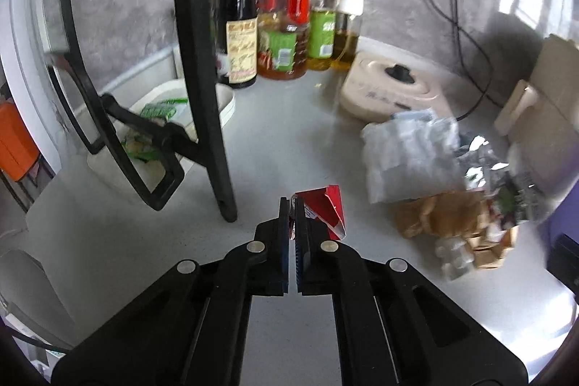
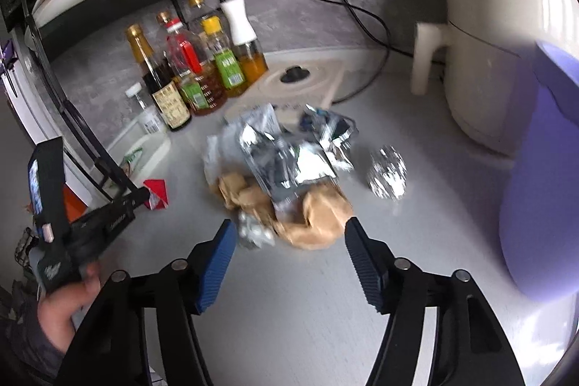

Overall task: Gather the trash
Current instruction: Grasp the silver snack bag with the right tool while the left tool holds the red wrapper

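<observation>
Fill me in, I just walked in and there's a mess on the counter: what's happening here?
A person is collecting trash with a gripper in each hand. The left gripper is shut on a red carton scrap on the counter. The right gripper is open, its fingers on either side of a crumpled brown paper bag at the near edge of a pile of foil wrappers.

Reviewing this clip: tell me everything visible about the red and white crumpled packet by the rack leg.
The red and white crumpled packet looks like thin card or glossy paper, folded and torn open into points, with some print on its white side. It lies on the pale grey countertop, right of the black metal rack leg. The left gripper is shut on its near edge, fingers pinching it. It lies apart from the trash heap.
</observation>
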`<state>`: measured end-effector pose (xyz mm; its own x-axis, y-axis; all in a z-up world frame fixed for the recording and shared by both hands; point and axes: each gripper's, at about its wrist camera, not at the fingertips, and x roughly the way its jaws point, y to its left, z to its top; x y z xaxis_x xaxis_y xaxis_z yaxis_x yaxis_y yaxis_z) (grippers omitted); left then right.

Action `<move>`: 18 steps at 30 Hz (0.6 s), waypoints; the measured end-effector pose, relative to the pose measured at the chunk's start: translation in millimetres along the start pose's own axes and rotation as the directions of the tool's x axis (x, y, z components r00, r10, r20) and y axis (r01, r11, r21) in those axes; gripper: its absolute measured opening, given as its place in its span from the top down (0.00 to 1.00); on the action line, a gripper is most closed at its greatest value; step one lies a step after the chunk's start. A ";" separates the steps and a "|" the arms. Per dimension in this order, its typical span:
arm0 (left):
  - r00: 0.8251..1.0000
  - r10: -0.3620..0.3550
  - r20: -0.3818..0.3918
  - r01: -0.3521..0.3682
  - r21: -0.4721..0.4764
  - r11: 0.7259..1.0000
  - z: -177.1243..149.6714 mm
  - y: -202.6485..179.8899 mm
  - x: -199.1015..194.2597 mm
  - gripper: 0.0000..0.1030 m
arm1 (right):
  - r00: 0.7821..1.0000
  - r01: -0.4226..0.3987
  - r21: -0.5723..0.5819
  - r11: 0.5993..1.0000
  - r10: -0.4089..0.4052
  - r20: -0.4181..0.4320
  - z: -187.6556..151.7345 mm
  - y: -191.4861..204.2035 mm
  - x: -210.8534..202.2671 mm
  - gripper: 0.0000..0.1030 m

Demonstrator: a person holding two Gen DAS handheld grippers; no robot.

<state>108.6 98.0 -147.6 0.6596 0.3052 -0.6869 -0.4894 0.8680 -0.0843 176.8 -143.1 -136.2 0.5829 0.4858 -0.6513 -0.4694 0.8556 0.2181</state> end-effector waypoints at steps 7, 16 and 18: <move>0.999 -0.025 0.043 0.025 0.005 1.000 16.3 -9.1 -16.4 0.97 | 0.999 -0.043 -0.034 0.998 0.043 0.003 18.7 9.4 20.2 0.51; 0.997 -0.018 0.072 0.017 0.024 1.000 25.5 -19.2 -25.3 0.97 | 0.999 -0.047 -0.108 0.993 0.049 0.017 25.6 11.7 32.3 0.92; 0.997 -0.022 0.077 0.020 0.027 0.999 27.4 -21.3 -29.3 0.97 | 0.999 -0.042 -0.135 0.990 0.046 0.026 26.3 12.7 26.3 0.95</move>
<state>115.3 81.4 -105.9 0.7120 0.3153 -0.6274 -0.4608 0.8840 -0.0786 203.6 -114.8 -131.5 0.5778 0.5287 -0.6218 -0.5785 0.8027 0.1450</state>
